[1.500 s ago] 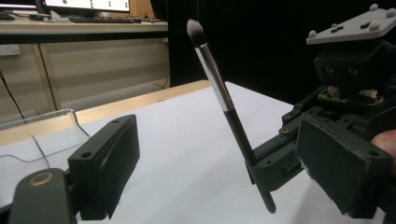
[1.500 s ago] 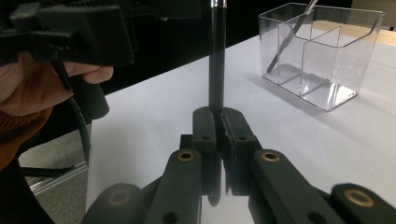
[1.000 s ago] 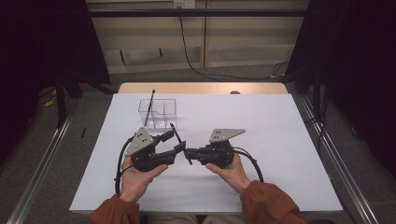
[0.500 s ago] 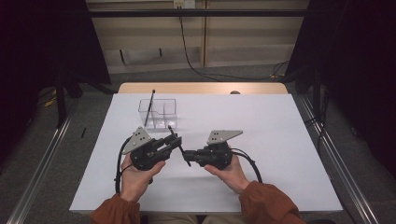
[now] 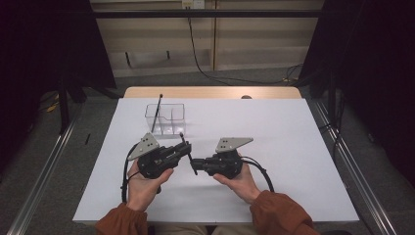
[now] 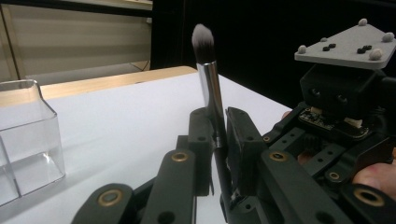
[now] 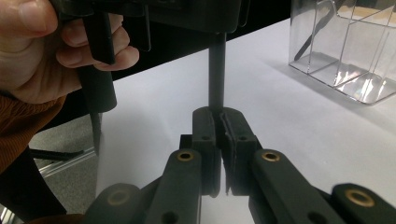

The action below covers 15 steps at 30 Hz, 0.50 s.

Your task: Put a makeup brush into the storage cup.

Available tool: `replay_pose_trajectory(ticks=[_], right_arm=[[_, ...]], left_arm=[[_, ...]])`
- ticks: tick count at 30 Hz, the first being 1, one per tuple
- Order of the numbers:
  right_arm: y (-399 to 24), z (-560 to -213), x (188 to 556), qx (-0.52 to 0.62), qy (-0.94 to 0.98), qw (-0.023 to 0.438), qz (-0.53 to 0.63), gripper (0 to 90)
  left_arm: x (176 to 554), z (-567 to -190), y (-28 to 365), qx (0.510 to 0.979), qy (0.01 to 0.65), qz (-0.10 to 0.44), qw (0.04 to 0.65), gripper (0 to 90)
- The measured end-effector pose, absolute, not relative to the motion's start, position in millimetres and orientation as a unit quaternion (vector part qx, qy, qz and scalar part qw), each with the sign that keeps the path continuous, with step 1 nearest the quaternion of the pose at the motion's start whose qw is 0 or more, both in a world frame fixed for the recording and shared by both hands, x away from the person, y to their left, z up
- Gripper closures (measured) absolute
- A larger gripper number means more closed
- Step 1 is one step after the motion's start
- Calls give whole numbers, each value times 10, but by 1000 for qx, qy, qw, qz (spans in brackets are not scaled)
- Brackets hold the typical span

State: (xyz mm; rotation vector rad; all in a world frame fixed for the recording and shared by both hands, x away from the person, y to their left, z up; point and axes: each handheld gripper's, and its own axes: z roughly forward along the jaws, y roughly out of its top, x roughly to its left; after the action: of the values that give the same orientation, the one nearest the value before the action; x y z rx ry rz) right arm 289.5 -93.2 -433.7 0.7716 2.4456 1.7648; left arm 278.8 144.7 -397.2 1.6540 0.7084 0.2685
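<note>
A makeup brush (image 6: pixel 208 79) with a silver ferrule and white-tipped bristles stands upright between my two grippers, above the white table (image 5: pixel 293 132). My left gripper (image 6: pixel 217 123) is shut on it just below the ferrule; its jaws have just been closing with the brush between them. My right gripper (image 7: pixel 220 116) is shut on the black handle (image 7: pixel 216 74) lower down. In the high view the left gripper (image 5: pixel 185 146) and the right gripper (image 5: pixel 194 164) meet tip to tip at the table's front middle, with the brush (image 5: pixel 182 137) slanting through both.
A clear divided organiser box (image 5: pixel 165 118) stands just behind the left gripper, with a thin black stick (image 5: pixel 156 112) leaning in its left compartment. The same box (image 7: pixel 345 46) appears at the right gripper view's upper right. A hand (image 7: pixel 42 51) holds the left gripper.
The left gripper's jaws stood apart around the brush a second ago and have closed onto it. Both hands stayed where they were, and the right gripper kept its grip.
</note>
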Motion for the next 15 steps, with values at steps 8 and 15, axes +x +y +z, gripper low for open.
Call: replay_pose_trajectory(ticks=[8, 15], right_arm=[[-908, -4339, 2884, 248, 785, 16, 567, 836], [-928, -4320, 2889, 248, 780, 18, 575, 807]], left_arm=[[2752, -3959, 1396, 719, 301, 121, 614, 841], [2766, -3956, 1429, 718, 305, 125, 613, 841]])
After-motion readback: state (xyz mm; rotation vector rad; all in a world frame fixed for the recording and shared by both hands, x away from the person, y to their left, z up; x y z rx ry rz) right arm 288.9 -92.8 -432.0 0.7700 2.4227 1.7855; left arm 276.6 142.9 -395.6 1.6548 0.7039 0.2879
